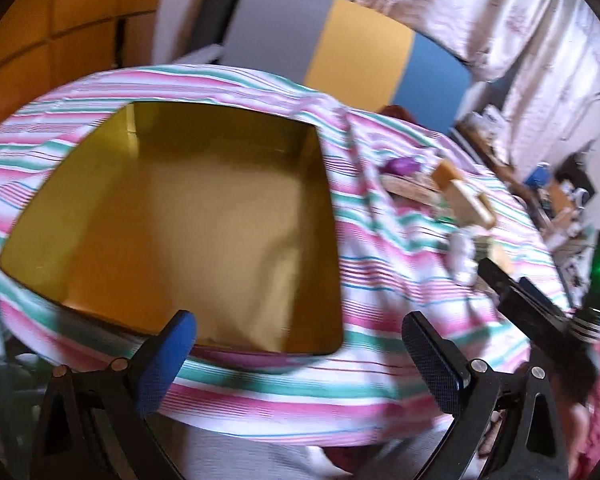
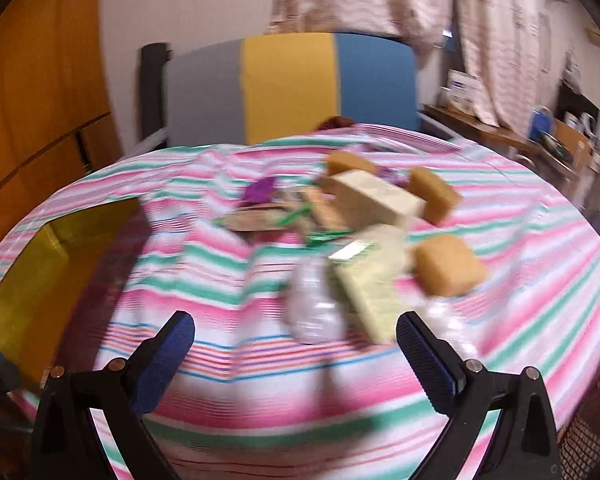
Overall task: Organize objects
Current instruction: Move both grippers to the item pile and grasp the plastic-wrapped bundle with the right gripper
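An open gold tin (image 1: 172,216) sits empty on the striped cloth; its wall also shows at the left of the right wrist view (image 2: 52,256). My left gripper (image 1: 300,344) is open and empty at the tin's near rim. My right gripper (image 2: 296,344) is open and empty, just short of a blurred pile of soap bars: a cream bar (image 2: 376,196), orange-tan bars (image 2: 448,264), a pale green bar (image 2: 372,300), a clear wrapped piece (image 2: 312,304) and a purple item (image 2: 260,190). The pile shows at the right of the left wrist view (image 1: 460,200), with the other gripper (image 1: 540,304) near it.
The striped pink, green and white cloth (image 2: 228,280) covers the table. A grey, yellow and blue chair back (image 2: 292,84) stands behind it. A cluttered wooden shelf (image 2: 560,140) runs along the right. Curtains hang at the back, orange cupboards at the left.
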Demonstrator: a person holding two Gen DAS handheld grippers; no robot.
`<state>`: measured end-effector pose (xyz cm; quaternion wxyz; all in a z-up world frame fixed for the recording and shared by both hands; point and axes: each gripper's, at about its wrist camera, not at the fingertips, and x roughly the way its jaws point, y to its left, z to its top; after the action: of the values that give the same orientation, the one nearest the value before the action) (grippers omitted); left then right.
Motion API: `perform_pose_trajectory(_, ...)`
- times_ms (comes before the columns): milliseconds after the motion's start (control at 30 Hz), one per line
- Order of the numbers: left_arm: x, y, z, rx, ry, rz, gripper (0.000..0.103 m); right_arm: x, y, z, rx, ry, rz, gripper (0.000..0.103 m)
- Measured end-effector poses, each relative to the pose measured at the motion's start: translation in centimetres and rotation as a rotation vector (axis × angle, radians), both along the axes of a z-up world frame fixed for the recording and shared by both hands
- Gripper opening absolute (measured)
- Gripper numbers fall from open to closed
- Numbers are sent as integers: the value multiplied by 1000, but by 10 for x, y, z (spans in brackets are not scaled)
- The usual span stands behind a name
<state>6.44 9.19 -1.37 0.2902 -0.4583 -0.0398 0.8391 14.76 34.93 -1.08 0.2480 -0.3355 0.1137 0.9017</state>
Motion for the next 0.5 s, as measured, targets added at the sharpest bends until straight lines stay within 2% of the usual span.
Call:
perform_pose_trajectory(100,6,11,7,64,-34,-43,103,23,31,-1,-6,25,-76,103)
perform_pose_trajectory(200,10,23,8,50,-20,-42,103,39,62,-6,-20,17,-156,100)
perform_pose_trajectory(300,11,32,6,37,-41,-59,103,50,89,-17,-58,-9,-203,94)
perform_pose_trajectory(500,15,44,6,18,-61,-79,103,50,106,-37,-110,-36,-156,82)
